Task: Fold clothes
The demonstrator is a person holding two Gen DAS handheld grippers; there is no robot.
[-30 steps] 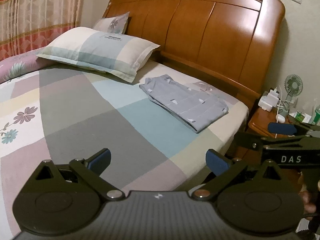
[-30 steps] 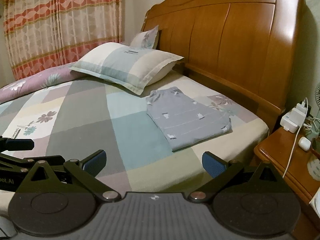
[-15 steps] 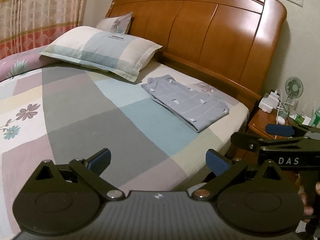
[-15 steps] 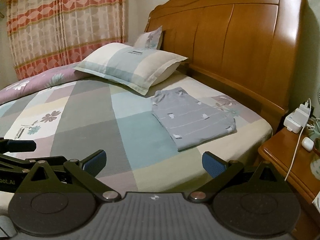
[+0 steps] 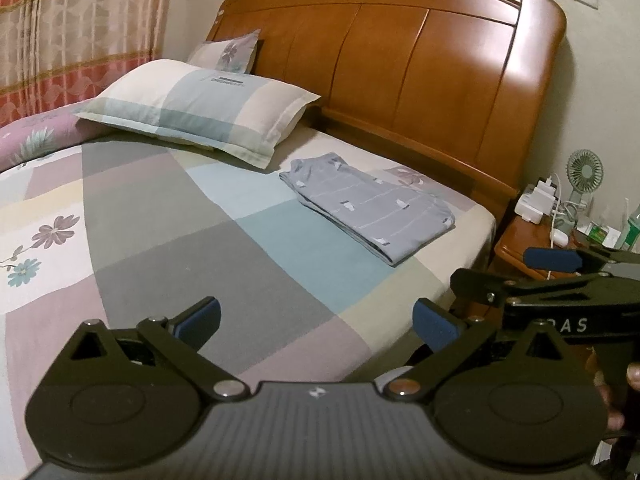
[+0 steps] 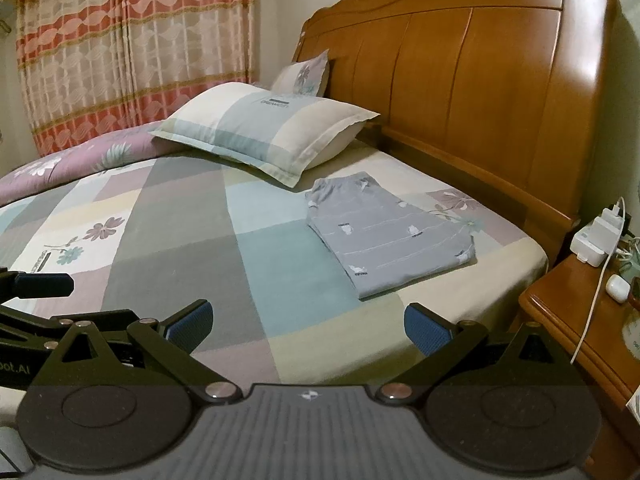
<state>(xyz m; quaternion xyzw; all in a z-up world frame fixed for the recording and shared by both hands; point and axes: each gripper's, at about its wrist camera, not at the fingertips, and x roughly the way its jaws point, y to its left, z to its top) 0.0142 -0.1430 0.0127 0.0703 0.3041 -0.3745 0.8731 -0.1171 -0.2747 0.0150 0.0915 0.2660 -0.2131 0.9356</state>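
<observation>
A grey patterned garment (image 5: 370, 206) (image 6: 388, 234) lies folded flat on the bed, near the headboard and the bed's right edge. My left gripper (image 5: 316, 322) is open and holds nothing, well short of the garment over the patchwork sheet. My right gripper (image 6: 308, 326) is also open and holds nothing, at a similar distance from the garment. In the left wrist view the right gripper (image 5: 560, 280) shows at the right edge. The left gripper's blue pad (image 6: 44, 284) pokes in at the left of the right wrist view.
A large patchwork pillow (image 5: 200, 108) and a small floral pillow (image 5: 226, 50) lie against the wooden headboard (image 5: 400, 60). A nightstand (image 6: 584, 320) to the right carries chargers, cables, a small fan (image 5: 584, 172) and bottles. Curtains (image 6: 120, 40) hang beyond the bed.
Both grippers have drifted back and slightly left, so the folded garment sits a bit further right in each view. Their jaws stay apart as before.
</observation>
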